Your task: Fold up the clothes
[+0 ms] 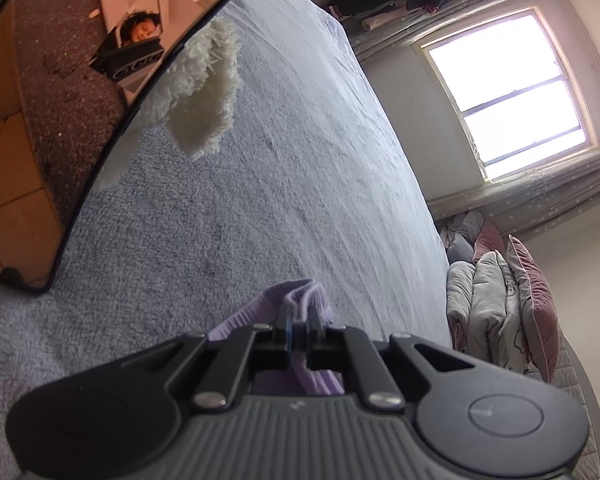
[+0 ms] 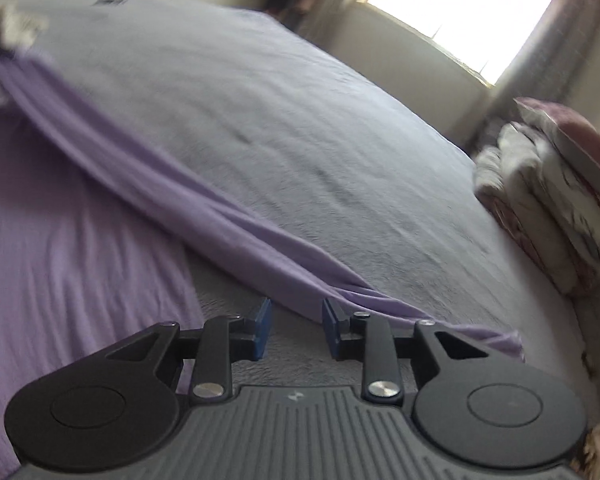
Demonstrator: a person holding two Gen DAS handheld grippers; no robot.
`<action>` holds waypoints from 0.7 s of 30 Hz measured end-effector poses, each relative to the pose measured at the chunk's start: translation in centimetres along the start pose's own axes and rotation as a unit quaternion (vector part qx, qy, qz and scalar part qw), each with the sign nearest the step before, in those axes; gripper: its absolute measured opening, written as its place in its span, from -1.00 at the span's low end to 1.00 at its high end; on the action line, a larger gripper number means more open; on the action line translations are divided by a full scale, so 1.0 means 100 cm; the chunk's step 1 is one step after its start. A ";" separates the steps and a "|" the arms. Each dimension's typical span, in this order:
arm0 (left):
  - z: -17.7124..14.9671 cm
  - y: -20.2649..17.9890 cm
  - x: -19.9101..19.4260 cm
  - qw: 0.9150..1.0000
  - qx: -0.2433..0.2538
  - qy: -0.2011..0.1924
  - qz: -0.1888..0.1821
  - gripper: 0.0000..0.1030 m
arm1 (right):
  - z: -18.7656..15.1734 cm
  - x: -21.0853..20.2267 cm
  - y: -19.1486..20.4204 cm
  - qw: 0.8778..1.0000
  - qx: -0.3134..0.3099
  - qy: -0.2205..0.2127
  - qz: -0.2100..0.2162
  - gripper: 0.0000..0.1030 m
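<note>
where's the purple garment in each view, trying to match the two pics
Left wrist view: the purple garment shows only as a bunched edge at bottom centre, pinched in the shut left gripper.
Right wrist view: it fills the left side and runs as a long band down to the open right gripper, which has no cloth between its pads.
Shared landmark: the bright window on the far wall, upper right in both views.

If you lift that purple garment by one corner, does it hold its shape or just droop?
It would probably droop: the purple garment already sags in long folds across the bed. It looks thin and light, bunching small between the left gripper where it is pinched. It likely slides easily, so the open right gripper would need a firm pinch.
</note>
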State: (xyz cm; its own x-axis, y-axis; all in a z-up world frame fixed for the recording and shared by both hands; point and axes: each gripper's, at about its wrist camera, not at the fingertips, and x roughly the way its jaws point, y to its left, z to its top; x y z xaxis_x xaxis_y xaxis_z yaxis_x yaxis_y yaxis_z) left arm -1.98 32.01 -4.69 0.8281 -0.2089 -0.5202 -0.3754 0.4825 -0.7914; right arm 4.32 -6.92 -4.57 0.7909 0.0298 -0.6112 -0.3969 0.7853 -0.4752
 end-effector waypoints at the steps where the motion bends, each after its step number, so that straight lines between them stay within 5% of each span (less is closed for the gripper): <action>1: 0.000 0.000 0.001 1.000 0.000 0.000 0.001 -0.89 | 0.001 0.005 0.005 1.000 -0.014 0.000 0.000 -0.28; 3: 0.001 0.000 0.002 1.000 0.000 0.001 0.003 -0.89 | 0.004 0.016 0.012 0.999 -0.033 -0.002 -0.003 -0.16; 11: 0.003 0.000 0.005 1.000 0.014 0.006 0.010 -0.89 | 0.015 0.057 0.017 0.997 -0.060 -0.026 -0.051 -0.21; 13: 0.003 -0.003 0.008 1.000 0.024 0.005 0.016 -0.89 | 0.014 0.065 0.016 0.996 -0.062 -0.030 -0.058 -0.44; 14: 0.004 -0.003 0.010 0.999 0.028 0.005 0.020 -0.89 | 0.015 0.066 0.015 0.996 -0.062 -0.025 -0.064 -0.86; 21: 0.008 -0.003 0.016 0.999 0.025 0.033 0.019 -0.89 | 0.023 0.027 0.005 0.983 -0.124 -0.021 -0.136 -0.91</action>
State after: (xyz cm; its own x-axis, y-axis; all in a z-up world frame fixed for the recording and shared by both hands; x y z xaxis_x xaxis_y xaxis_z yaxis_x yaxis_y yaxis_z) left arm -0.26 32.19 -5.01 0.7842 -0.2447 -0.5702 -0.3832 0.5319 -0.7552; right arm 7.33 -5.07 -4.99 0.8994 -0.1311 -0.4170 -0.2659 0.5929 -0.7601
